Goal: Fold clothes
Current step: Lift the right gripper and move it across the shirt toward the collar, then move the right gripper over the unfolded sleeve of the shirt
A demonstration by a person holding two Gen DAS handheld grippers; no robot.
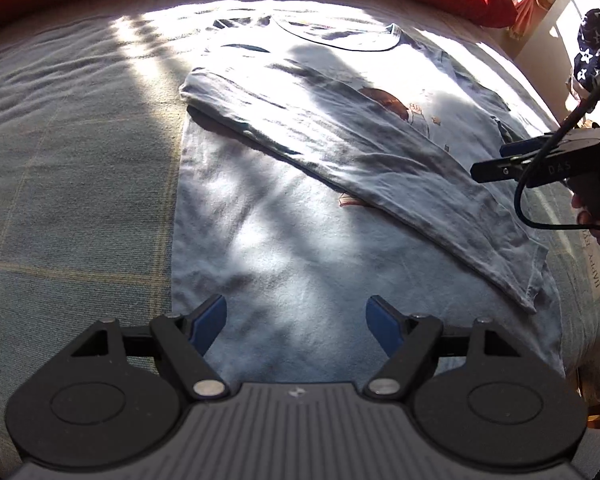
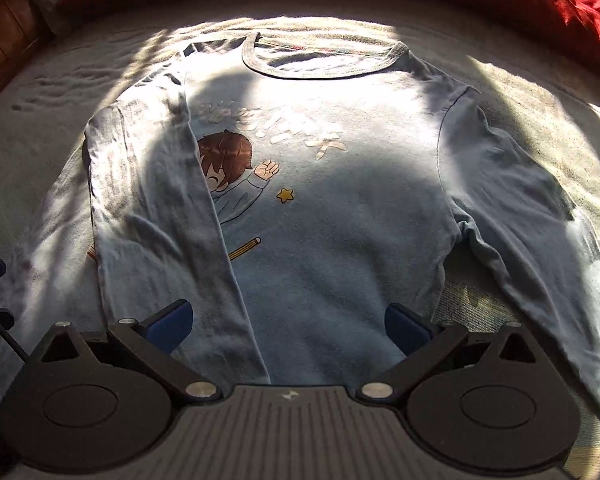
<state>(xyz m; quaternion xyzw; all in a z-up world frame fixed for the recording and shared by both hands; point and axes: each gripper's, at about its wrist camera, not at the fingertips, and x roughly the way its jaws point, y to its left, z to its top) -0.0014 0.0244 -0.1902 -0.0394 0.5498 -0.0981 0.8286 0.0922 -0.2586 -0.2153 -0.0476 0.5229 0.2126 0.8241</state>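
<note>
A light blue long-sleeved shirt (image 2: 332,216) lies face up and flat on the bed cover (image 1: 68,184), neck away from the cameras. One sleeve (image 2: 160,216) is already folded across the chest; the other sleeve (image 2: 540,248) is spread out to the side.

Left gripper (image 1: 296,320) hangs over the shirt's lower part, jaws wide apart, nothing in them. Right gripper (image 2: 288,324) is over the hem area, jaws wide too, empty, cloth just beneath.

Handling: thin cotton-like knit, light, floppy, not fragile (it will sag and drag, so lift clear). Probably best pinched at the cuff or shoulder seam of the spread sleeve, or at the hem corners for the later fold.

Writing: pale characters on the chest above the cartoon print (image 2: 228,164), not legible. The bed edge in the left view shows "HAPPY" and more letters I cannot read. The right gripper's body in that view reads "DAS".
</note>
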